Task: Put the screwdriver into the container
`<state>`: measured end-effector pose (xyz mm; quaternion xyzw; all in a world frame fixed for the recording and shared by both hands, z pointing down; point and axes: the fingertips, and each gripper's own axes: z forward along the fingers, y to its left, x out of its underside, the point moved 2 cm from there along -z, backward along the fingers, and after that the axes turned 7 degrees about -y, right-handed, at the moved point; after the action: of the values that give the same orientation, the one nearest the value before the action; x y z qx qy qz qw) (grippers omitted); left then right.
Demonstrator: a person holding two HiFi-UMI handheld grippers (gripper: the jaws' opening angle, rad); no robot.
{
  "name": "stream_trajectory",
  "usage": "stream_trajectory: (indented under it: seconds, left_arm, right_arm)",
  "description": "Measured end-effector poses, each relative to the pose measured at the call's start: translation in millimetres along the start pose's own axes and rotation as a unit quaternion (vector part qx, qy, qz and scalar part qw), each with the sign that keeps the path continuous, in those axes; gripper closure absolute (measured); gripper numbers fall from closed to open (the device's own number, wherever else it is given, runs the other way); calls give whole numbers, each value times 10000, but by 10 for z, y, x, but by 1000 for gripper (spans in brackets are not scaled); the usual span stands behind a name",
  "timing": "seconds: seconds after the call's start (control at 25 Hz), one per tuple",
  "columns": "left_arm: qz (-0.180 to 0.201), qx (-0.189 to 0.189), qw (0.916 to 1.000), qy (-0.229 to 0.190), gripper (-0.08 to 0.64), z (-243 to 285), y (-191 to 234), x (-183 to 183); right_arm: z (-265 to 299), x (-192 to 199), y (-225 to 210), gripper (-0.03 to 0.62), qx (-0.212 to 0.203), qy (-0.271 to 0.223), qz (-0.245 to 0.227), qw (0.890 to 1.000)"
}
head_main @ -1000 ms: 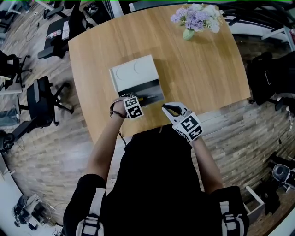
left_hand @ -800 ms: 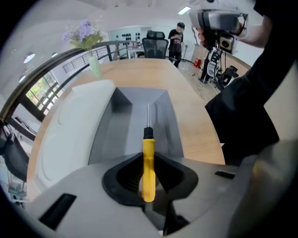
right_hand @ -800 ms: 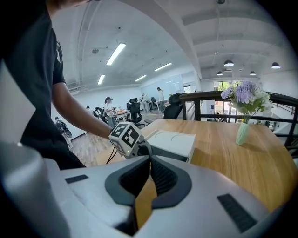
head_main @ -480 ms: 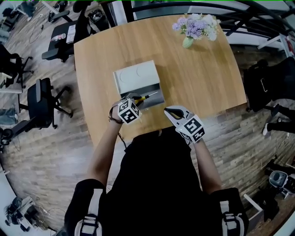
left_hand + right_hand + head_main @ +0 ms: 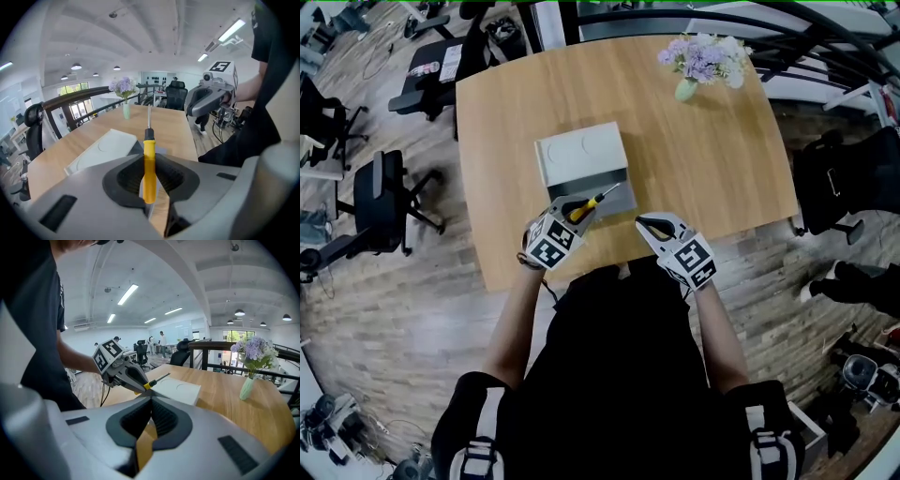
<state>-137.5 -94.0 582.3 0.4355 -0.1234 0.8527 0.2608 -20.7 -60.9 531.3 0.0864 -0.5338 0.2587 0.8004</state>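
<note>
Screwdriver point(image 5: 149, 161) in hand: the left gripper point(image 5: 149, 182) is clenched on its yellow handle, with a pad pressing each side and the butt end sunk between the jaws. The tool's long axis follows the gripper's own line. The black collar and bare metal shaft stick straight out ahead, with the tip pointing away from me across the table point(image 5: 712, 159).

From the head view, the screwdriver lies slanted at the near end of the container point(image 5: 579, 155). Its handle is at the near-left corner and its tip reaches toward the container's right side. The container's white lid covers the far part, and a darker grey strip shows at the near end. The shaft sits over that strip. It looks raised clear of the container, though from this steep angle I can't be sure the tip isn't touching.

The right gripper point(image 5: 149, 420) has its jaws pressed together with nothing between them. It sits to the right of the container's near end, clearly apart from it, over the table's near edge and pointing toward the left gripper.

A vase of purple flowers point(image 5: 703, 58) stands well beyond the container, toward the far right corner.
</note>
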Motion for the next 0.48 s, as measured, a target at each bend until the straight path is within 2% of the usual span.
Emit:
stream_trajectory:
  seconds: [0.2, 0.48]
  left_arm:
    - [-328, -237, 9985, -360, 476, -162, -7, -140]
    - [-486, -759, 9942, -592, 476, -299, 51, -415]
  right_arm:
    - [-29, -62, -56, 568, -73, 73, -175, 9998]
    - [-2, -118, -222, 568, -496, 63, -395, 9980]
